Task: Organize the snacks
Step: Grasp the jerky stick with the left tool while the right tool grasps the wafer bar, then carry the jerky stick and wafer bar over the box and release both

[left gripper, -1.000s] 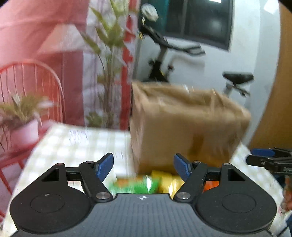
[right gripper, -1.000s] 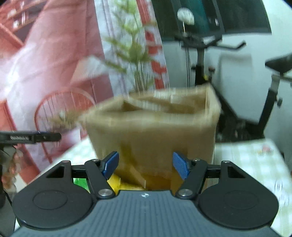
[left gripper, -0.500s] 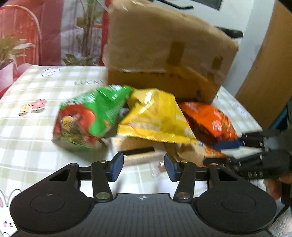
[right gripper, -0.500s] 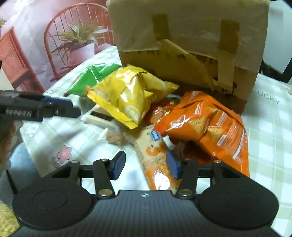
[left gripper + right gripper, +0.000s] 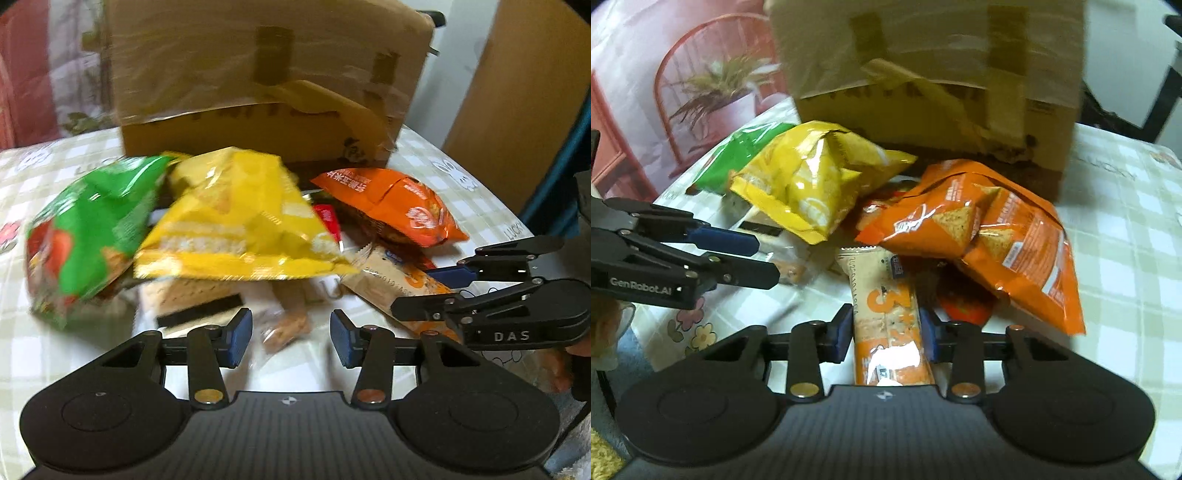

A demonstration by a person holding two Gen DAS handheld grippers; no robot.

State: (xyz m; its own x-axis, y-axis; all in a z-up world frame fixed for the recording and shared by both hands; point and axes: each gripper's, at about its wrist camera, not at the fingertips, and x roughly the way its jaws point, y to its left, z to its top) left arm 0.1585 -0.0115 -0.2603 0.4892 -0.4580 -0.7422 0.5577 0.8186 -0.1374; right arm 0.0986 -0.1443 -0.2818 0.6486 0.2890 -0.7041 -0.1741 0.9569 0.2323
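Observation:
A pile of snacks lies on the checked tablecloth (image 5: 1119, 221) in front of a cardboard box (image 5: 266, 81): a green bag (image 5: 88, 229), a yellow bag (image 5: 240, 218), an orange chip bag (image 5: 990, 229) and a long beige-orange cracker pack (image 5: 890, 321). My right gripper (image 5: 884, 332) has its fingers on both sides of the cracker pack, touching it. My left gripper (image 5: 291, 338) is open above a small clear-wrapped snack (image 5: 286, 326) and holds nothing.
The box (image 5: 934, 70) stands right behind the pile. A red wire chair with a potted plant (image 5: 716, 92) is to the left beyond the table edge. A wooden panel (image 5: 517, 92) stands at the right.
Both grippers have dropped from facing the box to the snack pile. The right gripper has moved forward and narrowed around the cracker pack. The left has neared the small wrapped snack.

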